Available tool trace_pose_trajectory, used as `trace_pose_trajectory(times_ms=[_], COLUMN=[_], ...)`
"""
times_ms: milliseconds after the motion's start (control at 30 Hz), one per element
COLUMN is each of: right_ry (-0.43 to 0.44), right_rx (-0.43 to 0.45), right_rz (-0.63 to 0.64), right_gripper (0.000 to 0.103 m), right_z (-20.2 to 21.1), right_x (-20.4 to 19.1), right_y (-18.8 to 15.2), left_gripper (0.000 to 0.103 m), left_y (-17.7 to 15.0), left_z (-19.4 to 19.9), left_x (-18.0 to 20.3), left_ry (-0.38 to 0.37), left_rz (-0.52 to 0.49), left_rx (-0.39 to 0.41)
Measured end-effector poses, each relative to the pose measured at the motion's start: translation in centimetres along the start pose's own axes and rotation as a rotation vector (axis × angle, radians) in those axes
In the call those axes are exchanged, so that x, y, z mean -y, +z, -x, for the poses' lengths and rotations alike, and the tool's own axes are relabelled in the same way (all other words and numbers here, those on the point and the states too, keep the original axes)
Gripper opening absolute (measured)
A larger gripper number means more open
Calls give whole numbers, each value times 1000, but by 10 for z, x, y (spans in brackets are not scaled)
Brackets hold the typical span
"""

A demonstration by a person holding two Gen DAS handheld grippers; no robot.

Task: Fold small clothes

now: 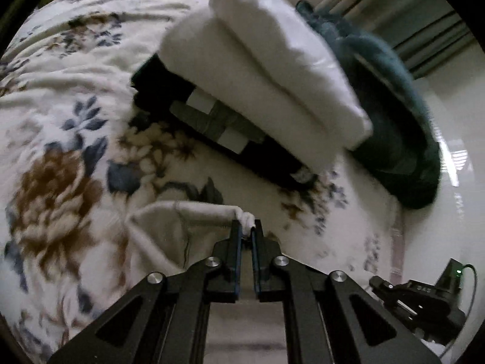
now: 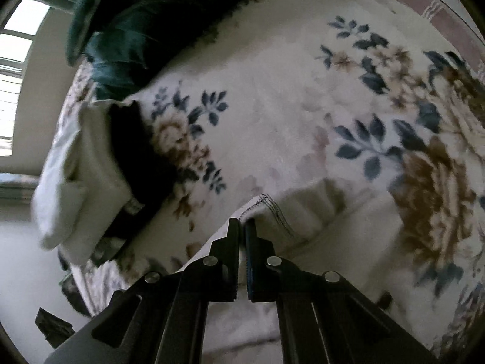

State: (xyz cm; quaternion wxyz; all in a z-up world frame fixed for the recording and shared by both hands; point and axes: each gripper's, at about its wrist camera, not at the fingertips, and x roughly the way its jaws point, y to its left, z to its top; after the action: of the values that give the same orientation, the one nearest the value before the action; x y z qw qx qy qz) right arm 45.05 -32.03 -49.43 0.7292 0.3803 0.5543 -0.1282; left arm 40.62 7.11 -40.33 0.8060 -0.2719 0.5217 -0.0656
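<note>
My left claw point(image 1: 248, 227) is pinched nearly closed on a corner of the cream garment point(image 1: 182, 221) at lower centre. My right claw point(image 2: 241, 227) likewise clamps that cloth's stitched edge point(image 2: 272, 209), low over the floral blanket point(image 2: 272, 106). A folded white piece point(image 1: 260, 69) sits on dark folded clothes point(image 1: 169, 91) at upper centre.

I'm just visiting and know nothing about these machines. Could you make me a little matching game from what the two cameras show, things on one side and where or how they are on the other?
Things:
1. cream garment
2. white folded cloth
3. dark folded garment
4. teal blanket

States:
A. bottom of the stack
B. bunched at the bed's edge
C. pinched by the left tool and the right tool
D. top of the stack

Pairs: 1-C, 2-D, 3-A, 4-B
</note>
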Motion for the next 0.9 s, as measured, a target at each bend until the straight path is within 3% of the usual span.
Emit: trace_pose_trajectory(times_ms=[233, 433, 733, 900], right_ry=[22, -38, -125, -165], right_rx=[-29, -118, -207, -255], right_rz=[21, 13, 26, 17], right_gripper=[4, 4, 3, 3], right_z=[63, 57, 40, 34], right_x=[65, 121, 181, 206], right_y=[-61, -115, -168, -190], left_gripper=[4, 4, 4, 5], left_y=[-88, -157, -219, -235], left_z=[60, 47, 53, 45], left_x=[-6, -40, -59, -80], left_ry=[0, 52, 82, 103], left_rz=[9, 100, 122, 149], left_rx=[-13, -107, -160, -214])
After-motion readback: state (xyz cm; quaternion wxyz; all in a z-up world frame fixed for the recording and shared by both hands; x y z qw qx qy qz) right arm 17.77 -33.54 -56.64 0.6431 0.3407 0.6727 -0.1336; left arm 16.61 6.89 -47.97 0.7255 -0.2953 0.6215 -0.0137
